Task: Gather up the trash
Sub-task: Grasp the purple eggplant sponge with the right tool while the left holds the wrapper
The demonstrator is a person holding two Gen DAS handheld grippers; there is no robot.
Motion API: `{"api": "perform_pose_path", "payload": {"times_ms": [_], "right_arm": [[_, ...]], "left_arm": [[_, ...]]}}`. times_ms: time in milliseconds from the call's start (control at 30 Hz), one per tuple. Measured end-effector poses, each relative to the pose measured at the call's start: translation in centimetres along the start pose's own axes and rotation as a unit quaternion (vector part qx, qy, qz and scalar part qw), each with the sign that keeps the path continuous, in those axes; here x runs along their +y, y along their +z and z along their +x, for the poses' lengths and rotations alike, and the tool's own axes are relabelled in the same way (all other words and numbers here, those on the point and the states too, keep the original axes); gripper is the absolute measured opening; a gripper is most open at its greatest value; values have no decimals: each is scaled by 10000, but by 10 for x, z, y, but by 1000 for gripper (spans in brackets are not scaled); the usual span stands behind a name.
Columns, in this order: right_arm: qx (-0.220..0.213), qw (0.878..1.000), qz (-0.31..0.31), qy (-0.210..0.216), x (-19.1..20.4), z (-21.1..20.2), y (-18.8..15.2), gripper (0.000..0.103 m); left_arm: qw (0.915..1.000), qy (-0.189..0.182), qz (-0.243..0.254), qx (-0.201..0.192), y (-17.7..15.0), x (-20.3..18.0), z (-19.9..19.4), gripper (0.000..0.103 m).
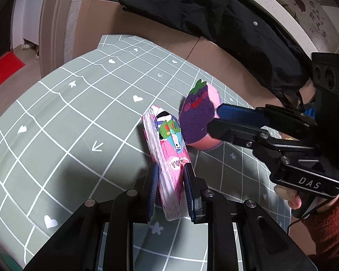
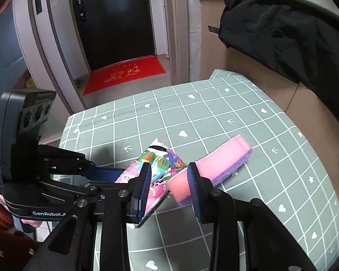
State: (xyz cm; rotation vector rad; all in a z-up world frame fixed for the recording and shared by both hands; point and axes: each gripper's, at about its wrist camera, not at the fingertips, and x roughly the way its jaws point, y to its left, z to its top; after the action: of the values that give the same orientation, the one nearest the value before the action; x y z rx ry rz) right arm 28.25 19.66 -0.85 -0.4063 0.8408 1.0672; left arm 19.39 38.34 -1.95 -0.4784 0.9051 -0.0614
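**Two grippers, two items, both lifted clear of the table**

Two hand-held grippers noted over a green grid-patterned tablecloth (image 1: 67,113), each clenched on one item.

Left gripper (image 1: 171,180): blue pads pressed on both flat faces of a pink snack packet (image 1: 169,158) (cartoon print, partly crumpled). Packet held on edge, projecting forward and upward from between the fingers, upper end just beside the sponge. Seen again from the right wrist camera, to the left of and touching the right gripper's left finger (image 2: 144,180); packet (image 2: 156,171) partly hidden there.

Right gripper (image 2: 169,187): closed across a pink sponge (image 2: 223,158) with a purple scouring layer. Grip taken at the near end; remainder extending forward and to the right of the fingers, tilted upward. From the left wrist camera, same sponge (image 1: 198,117) showing a purple smiling-fruit face, pinched at its right edge by the right gripper (image 1: 214,119) entering from the right side.

Packet and sponge close together, contact between them not determinable.

Beyond both grippers: black jacket (image 1: 214,18) draped over a wooden cabinet (image 1: 214,52). Ahead and left of the right gripper: dark door (image 2: 115,22) with red doormat (image 2: 124,74) on the floor.

Red knitted sleeve (image 1: 332,225) visible behind the right gripper's handle.
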Motion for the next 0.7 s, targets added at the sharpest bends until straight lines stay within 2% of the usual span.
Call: {"api": "perform_pose_path", "payload": {"times_ms": [133, 200, 267, 367, 567, 700], "right_arm": [[-403, 9974, -123, -583, 10, -18, -4, 32], [-585, 9938, 56, -941, 14, -26, -7, 32], [-378, 9924, 416, -1095, 12, -20, -7, 32], [-186, 9922, 785, -948, 10, -6, -7, 32], [-66, 9829, 904, -1606, 9, 19, 5, 33], [-12, 9810, 1085, -1608, -9, 33, 10, 33]], "left_arm": [[10000, -74, -12, 14, -2, 0, 1, 23], [9999, -104, -21, 17, -2, 0, 2, 23], [9999, -110, -20, 4, -3, 0, 2, 23], [9999, -103, -11, -30, -5, 0, 2, 23], [9999, -91, -47, -64, -15, 1, 3, 23], [9999, -72, -75, -67, -21, 2, 3, 23]]}}
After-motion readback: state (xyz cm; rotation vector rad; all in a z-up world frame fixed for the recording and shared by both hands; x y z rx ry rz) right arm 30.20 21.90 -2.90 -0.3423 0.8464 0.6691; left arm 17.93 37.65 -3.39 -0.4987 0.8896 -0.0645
